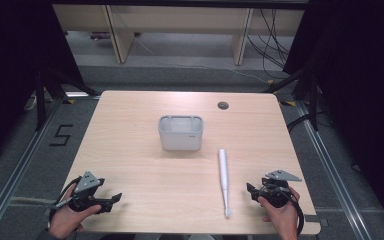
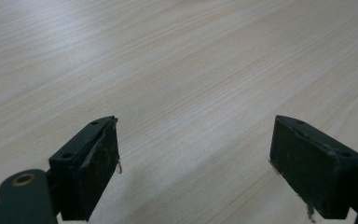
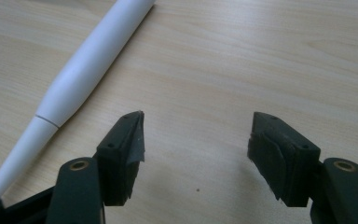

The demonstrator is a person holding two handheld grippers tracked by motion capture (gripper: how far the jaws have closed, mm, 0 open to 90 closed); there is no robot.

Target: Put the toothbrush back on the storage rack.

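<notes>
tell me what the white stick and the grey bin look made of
White stick: likely smooth plastic, with an even matte sheen and a moulded seam ring where it narrows. Grey bin: probably moulded plastic, with a uniform matte colour, rounded corners and thin walls.

Left gripper [image 1: 111, 199]: black body, grey three-cornered plate, black cable, lower left of frame. Right gripper [image 1: 250, 189]: same build, lower right; brass-ringed pivot holes, worn pads.
</notes>
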